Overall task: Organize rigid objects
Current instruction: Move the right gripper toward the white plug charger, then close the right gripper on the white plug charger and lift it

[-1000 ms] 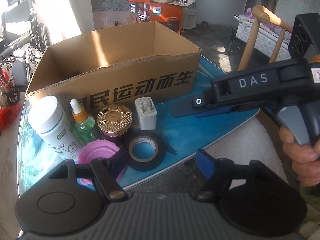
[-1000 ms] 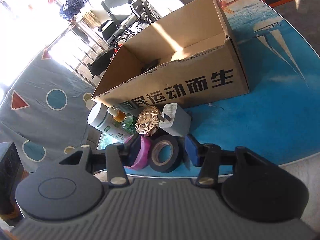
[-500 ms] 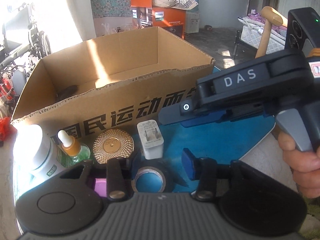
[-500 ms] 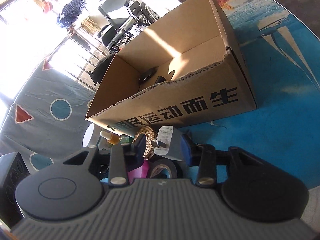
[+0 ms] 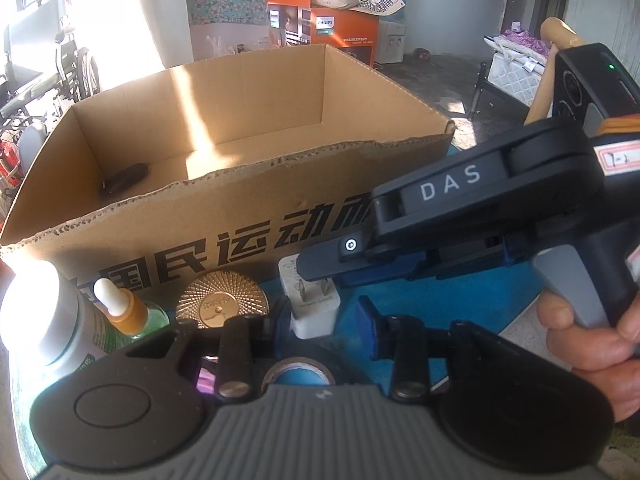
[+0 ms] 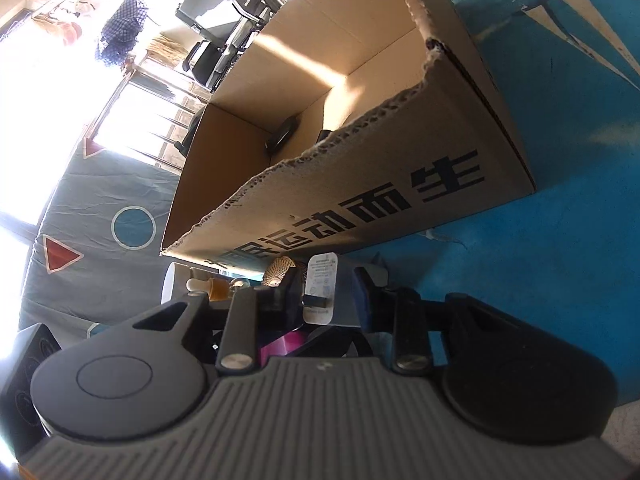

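Observation:
A white charger [image 5: 314,312] stands prongs-up on the blue table [image 5: 440,304] in front of an open cardboard box [image 5: 240,216]. My right gripper [image 6: 326,298] reaches in from the right, jaws closing, and both pads touch the charger [image 6: 320,280]. A hand [image 5: 588,344] holds that gripper [image 5: 320,270]. A black tape roll [image 5: 298,366] lies just in front of the charger. My left gripper [image 5: 322,326] is low over it, jaws closing, the roll between the fingers and its sides hidden behind them.
Left of the charger stand a gold-lidded jar [image 5: 222,304], a green dropper bottle [image 5: 124,312], a white pill bottle [image 5: 40,316] and a pink lid [image 5: 206,378]. A dark object [image 5: 124,178] lies in the box. The table edge runs at right.
Both grippers came forward and down onto the row of items and narrowed their jaws. The right one closed around the charger; the left one settled over the tape roll.

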`<action>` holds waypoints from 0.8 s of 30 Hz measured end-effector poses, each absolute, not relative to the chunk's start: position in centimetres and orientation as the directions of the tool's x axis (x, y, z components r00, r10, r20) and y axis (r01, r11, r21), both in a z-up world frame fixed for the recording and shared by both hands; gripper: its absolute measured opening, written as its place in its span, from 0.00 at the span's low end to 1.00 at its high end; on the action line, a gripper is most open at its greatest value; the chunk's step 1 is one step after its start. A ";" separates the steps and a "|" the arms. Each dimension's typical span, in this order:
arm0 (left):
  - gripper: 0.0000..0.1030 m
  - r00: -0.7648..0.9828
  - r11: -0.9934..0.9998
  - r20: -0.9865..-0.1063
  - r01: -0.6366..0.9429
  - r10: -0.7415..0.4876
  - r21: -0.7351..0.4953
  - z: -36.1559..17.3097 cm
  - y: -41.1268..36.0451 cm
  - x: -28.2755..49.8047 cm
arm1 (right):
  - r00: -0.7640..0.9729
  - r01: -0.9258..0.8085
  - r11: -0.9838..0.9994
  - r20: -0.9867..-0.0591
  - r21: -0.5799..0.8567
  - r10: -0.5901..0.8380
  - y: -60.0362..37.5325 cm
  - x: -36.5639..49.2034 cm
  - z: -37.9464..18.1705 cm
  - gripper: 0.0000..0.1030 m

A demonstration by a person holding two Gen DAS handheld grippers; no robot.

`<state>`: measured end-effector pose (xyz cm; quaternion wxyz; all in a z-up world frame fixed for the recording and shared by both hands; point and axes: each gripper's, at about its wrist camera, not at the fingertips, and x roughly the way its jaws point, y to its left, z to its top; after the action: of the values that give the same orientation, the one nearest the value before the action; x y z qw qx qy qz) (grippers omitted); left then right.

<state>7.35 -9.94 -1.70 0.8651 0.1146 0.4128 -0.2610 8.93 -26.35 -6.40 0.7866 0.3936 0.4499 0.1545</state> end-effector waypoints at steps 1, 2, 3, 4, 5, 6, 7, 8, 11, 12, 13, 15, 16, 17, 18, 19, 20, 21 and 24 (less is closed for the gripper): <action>0.36 0.523 0.837 -0.774 0.547 -0.358 -0.018 -1.8 -10.0 7.3 | 0.546 0.112 0.643 -0.587 0.758 0.597 -26.3 9.0 -6.5 0.26; 0.36 0.523 0.836 -0.774 0.548 -0.358 -0.017 -1.8 -10.1 7.4 | 0.546 0.114 0.647 -0.592 0.754 0.593 -26.2 9.0 -6.5 0.26; 0.36 0.522 0.834 -0.773 0.551 -0.361 -0.018 -1.9 -10.2 7.4 | 0.546 0.115 0.650 -0.594 0.751 0.590 -26.2 9.1 -6.5 0.26; 0.36 0.520 0.833 -0.773 0.552 -0.364 -0.021 -1.9 -10.3 7.5 | 0.548 0.119 0.650 -0.595 0.751 0.588 -26.3 9.1 -6.6 0.26; 0.36 0.516 0.831 -0.773 0.555 -0.369 -0.026 -2.0 -10.4 7.6 | 0.549 0.120 0.652 -0.598 0.749 0.585 -26.3 9.0 -6.5 0.26; 0.36 0.512 0.829 -0.773 0.558 -0.374 -0.032 -2.0 -10.6 7.6 | 0.549 0.122 0.655 -0.600 0.746 0.581 -26.4 9.0 -6.5 0.26; 0.36 0.508 0.827 -0.773 0.561 -0.380 -0.038 -2.1 -10.6 7.7 | 0.550 0.124 0.657 -0.603 0.744 0.578 -26.4 9.0 -6.4 0.26; 0.36 0.504 0.824 -0.772 0.565 -0.387 -0.045 -2.1 -10.7 7.7 | 0.551 0.128 0.660 -0.607 0.740 0.573 -26.5 8.9 -6.3 0.26; 0.36 0.490 0.812 -0.771 0.580 -0.407 -0.060 -2.3 -11.2 7.7 | 0.557 0.140 0.669 -0.616 0.730 0.557 -26.8 8.7 -6.1 0.26; 0.36 0.486 0.807 -0.771 0.587 -0.412 -0.061 -2.3 -11.4 7.6 | 0.559 0.143 0.671 -0.619 0.728 0.552 -26.8 8.6 -6.1 0.26; 0.36 0.485 0.803 -0.770 0.593 -0.414 -0.059 -2.3 -11.6 7.6 | 0.562 0.147 0.673 -0.621 0.725 0.546 -26.9 8.6 -6.2 0.26; 0.36 0.485 0.798 -0.771 0.601 -0.412 -0.048 -2.4 -11.9 7.4 | 0.565 0.154 0.668 -0.619 0.728 0.545 -27.1 8.4 -6.3 0.26; 0.36 0.487 0.798 -0.772 0.602 -0.409 -0.042 -2.5 -12.0 7.4 | 0.565 0.156 0.663 -0.617 0.733 0.549 -27.1 8.4 -6.3 0.26; 0.37 0.488 0.796 -0.774 0.604 -0.403 -0.034 -2.5 -12.2 7.4 | 0.565 0.160 0.653 -0.611 0.740 0.555 -27.1 8.4 -6.5 0.26; 0.39 0.487 0.795 -0.777 0.606 -0.400 -0.029 -2.5 -12.4 7.4 | 0.566 0.163 0.648 -0.609 0.744 0.556 -27.1 8.5 -6.6 0.26; 0.39 0.486 0.793 -0.779 0.609 -0.396 -0.024 -2.6 -12.5 7.4 | 0.566 0.167 0.643 -0.607 0.747 0.558 -27.0 8.5 -6.7 0.26; 0.40 0.487 0.790 -0.782 0.613 -0.388 -0.010 -2.6 -12.7 7.4 | 0.569 0.175 0.634 -0.603 0.753 0.559 -27.2 8.5 -6.8 0.26; 0.41 0.488 0.789 -0.785 0.615 -0.381 -0.001 -2.7 -13.0 7.5 | 0.571 0.179 0.629 -0.601 0.756 0.560 -27.1 8.6 -6.9 0.26; 0.41 0.497 0.790 -0.788 0.613 -0.363 0.023 -3.1 -13.6 7.7 | 0.576 0.191 0.614 -0.594 0.766 0.562 -27.3 8.8 -7.3 0.26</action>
<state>7.70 -13.59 -3.10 0.8518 0.1519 0.4114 -0.2865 8.80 -27.27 -7.35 0.7804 0.4233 0.4447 0.1186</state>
